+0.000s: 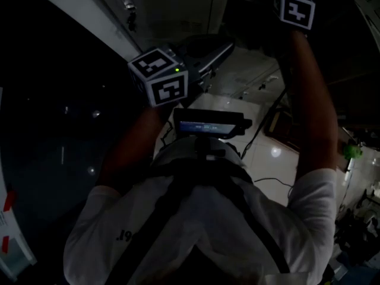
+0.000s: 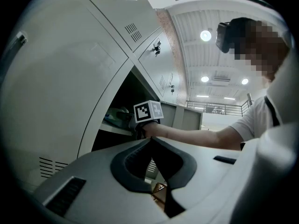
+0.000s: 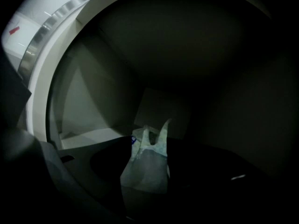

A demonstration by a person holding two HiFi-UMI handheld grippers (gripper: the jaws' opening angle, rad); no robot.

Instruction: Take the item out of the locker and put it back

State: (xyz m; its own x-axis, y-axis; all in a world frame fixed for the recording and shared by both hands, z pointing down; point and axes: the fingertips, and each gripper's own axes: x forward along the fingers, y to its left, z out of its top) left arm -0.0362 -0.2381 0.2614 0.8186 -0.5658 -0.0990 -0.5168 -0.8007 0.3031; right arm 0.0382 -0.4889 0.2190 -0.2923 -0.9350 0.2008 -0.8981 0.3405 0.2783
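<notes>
The left arm (image 1: 127,153) is bent at the elbow and holds the left tongs (image 2: 150,141) up in front of the chest. They point about level towards the locker (image 2: 70,78), outside it. Their jaws are closed tip to tip with nothing between them.

To the right, the right arm (image 1: 312,100) is stretched out nearly straight. Seen from the left tongs, it runs level into the open compartment, with the hand and its marker cube (image 2: 148,112) at the mouth, just above the shelf (image 2: 112,129). The right tongs (image 3: 149,141) are inside the dark compartment, tilted slightly down, with their jaws wide apart.

A pale bag (image 3: 145,164) sits in the gap between those two jaws, inside the compartment, with its two pointed handles sticking up near the tips. The jaws are not squeezing it. In the dark I cannot tell whether either jaw brushes its side.
</notes>
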